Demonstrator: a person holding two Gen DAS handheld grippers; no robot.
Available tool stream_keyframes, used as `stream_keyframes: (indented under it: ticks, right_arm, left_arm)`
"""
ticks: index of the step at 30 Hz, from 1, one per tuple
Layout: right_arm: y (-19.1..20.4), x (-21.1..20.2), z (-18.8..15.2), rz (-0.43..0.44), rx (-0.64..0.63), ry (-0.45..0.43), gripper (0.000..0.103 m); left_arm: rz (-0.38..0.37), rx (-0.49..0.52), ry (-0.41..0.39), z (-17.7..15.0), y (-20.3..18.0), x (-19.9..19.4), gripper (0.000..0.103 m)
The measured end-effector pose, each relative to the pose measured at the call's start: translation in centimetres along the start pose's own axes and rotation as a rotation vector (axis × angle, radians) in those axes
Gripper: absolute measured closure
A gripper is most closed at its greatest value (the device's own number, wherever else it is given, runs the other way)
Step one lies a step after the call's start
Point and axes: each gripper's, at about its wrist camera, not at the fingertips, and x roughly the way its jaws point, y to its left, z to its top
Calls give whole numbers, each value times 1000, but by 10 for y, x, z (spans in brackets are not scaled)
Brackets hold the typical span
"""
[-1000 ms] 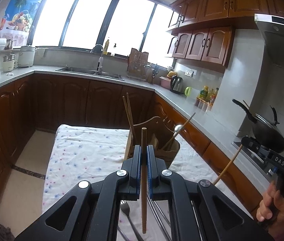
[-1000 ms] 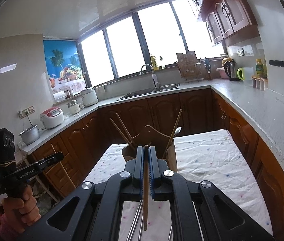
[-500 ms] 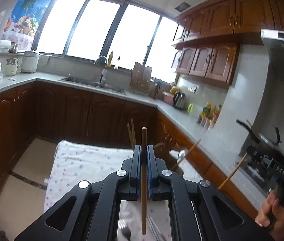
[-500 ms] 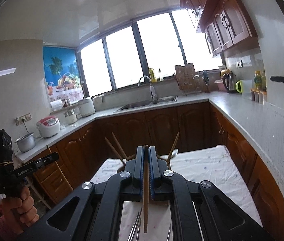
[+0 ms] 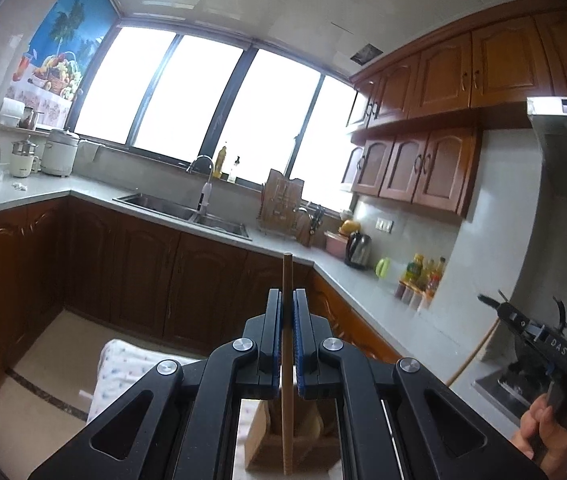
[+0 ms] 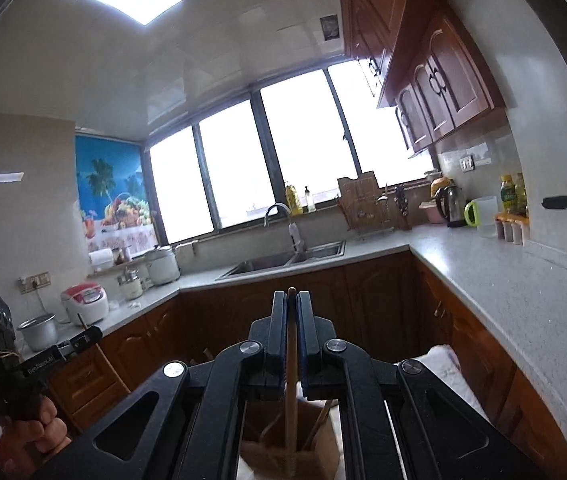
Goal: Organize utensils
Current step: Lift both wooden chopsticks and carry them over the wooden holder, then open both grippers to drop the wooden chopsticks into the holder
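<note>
My left gripper (image 5: 287, 300) is shut on a wooden chopstick (image 5: 286, 364) held upright, its lower end hanging over the wooden utensil holder (image 5: 261, 446) below. My right gripper (image 6: 291, 304) is shut on another wooden chopstick (image 6: 291, 384), whose lower end hangs over the same holder (image 6: 323, 458), which holds other utensils. Each gripper also shows in the other's view: the right one (image 5: 499, 308) at the far right with its chopstick (image 5: 471, 354), the left one (image 6: 91, 334) at the far left.
The holder stands on a table with a flowered white cloth (image 5: 123, 372). A grey counter (image 6: 503, 280) with sink (image 6: 283, 260), kettle (image 6: 449, 204) and bottles runs around the room. A rice cooker (image 6: 85, 300) and a pot (image 6: 39, 330) stand at left.
Both grippers have risen and tilted up with their chopsticks. The table and holder have dropped to the bottom of both views, now right under the jaws.
</note>
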Motion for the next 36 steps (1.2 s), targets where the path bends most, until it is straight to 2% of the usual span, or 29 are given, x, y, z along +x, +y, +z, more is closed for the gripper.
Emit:
stream_keyframes:
  ticks: [6,11,18,24,29,36]
  right_arm:
    - [-9,26,1,-17,14,-15,99]
    - [-18,46,-8,-30,31,-11,99]
    - [-31,65,-41,-41,66,11,99]
    - [-36,78,-74,-49,94,78,98]
    - [-34,90,-87,-37,92,150,99]
    - [-33,90,-85,-40,70,172,98]
  left_arm:
    - [9,-21,-35,-5,1,37,100]
    - [33,-18,-66,-25,-3,64,100]
    - [61,-30,-4,-70,0,111,100]
    - [81,-52,72,-100,12,141,99]
    - [83,-52,113,-95,19,154,98]
    - [76,-22,161,-79,19,159,98]
